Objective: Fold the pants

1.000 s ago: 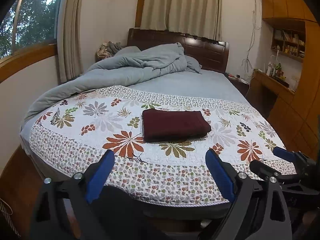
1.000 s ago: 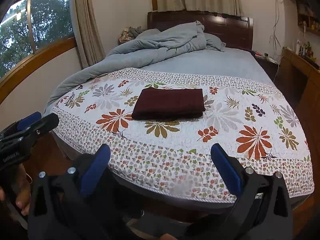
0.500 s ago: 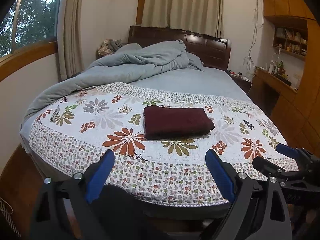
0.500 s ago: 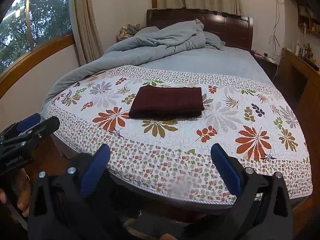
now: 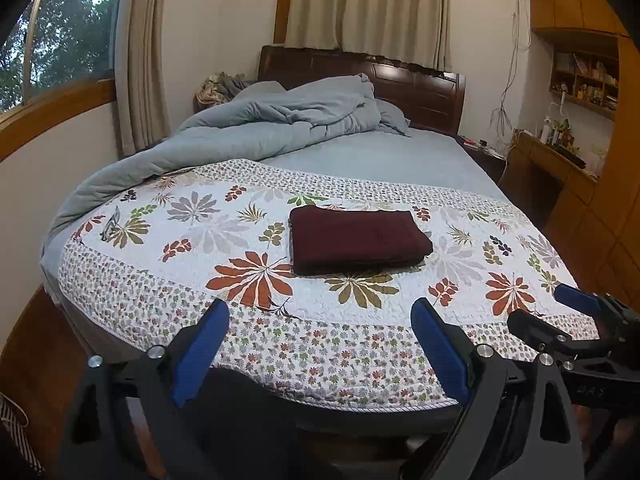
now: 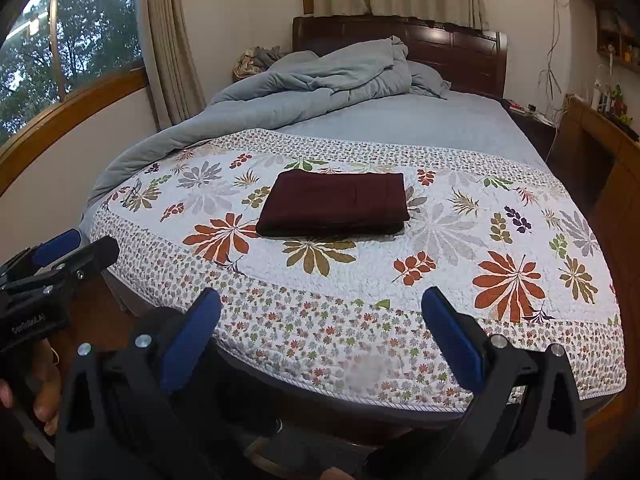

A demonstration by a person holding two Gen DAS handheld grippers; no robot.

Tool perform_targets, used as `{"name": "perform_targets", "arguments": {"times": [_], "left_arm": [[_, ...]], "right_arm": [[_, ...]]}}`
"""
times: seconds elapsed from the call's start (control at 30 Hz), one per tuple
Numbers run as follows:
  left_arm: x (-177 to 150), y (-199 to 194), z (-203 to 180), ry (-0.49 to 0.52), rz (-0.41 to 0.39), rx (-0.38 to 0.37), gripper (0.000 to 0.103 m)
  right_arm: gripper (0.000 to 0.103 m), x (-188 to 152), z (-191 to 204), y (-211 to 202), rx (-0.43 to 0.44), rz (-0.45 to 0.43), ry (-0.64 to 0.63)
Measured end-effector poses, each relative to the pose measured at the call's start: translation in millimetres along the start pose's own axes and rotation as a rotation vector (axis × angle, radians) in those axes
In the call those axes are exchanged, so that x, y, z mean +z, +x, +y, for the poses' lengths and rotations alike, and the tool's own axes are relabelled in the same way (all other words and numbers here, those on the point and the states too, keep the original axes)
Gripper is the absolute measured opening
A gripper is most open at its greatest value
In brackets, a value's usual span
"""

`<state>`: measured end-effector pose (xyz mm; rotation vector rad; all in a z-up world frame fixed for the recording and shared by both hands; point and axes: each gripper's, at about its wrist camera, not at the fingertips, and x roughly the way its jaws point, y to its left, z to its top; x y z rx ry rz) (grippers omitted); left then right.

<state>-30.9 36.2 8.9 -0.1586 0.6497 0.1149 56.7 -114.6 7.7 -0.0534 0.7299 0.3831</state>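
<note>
Folded down into a neat flat rectangle, the maroon pants (image 5: 358,240) sit square in the middle of the floral quilt (image 5: 200,240), resting on it with every edge tucked in and nothing loose hanging out. From the right wrist view the same pants (image 6: 334,204) show stacked layers along the near edge, lying between a rust-red flower print on one side and pale grey blooms on the other. Neither tool is touching the cloth: the left gripper (image 5: 320,336) hangs off the foot of the bed with its blue pads spread wide, nothing between them, well short of the pants. Over on the other side the right gripper (image 6: 320,324) is just as wide, empty, and also holding back at the quilt's near border. Each camera catches the other tool at the frame edge, and a hand (image 6: 42,392) grips the left handle low in the right wrist view. Beyond the quilt lies a grey-blue sheet (image 5: 380,160), with a rumpled grey duvet (image 5: 280,120) heaped toward the dark wooden headboard (image 5: 416,88). Beige curtains (image 5: 360,8) hang behind, a window (image 6: 68,40) shows trees, and wooden shelves (image 5: 580,84) stand off to the right.
</note>
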Motion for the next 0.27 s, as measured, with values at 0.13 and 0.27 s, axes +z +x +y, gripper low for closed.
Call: {"name": "perform_targets", "arguments": {"times": [0.13, 0.27], "left_arm": [[0.4, -3.0, 0.7, -0.008, 0.002, -0.010, 0.093], [0.6, -6.5, -0.3, -0.006, -0.004, -0.010, 0.093]], "right_arm": [[0.100, -0.4, 0.6, -2.3, -0.001, -0.004, -0.003], [0.100, -1.0, 0.8, -4.1, -0.003, -0.007, -0.005]]}}
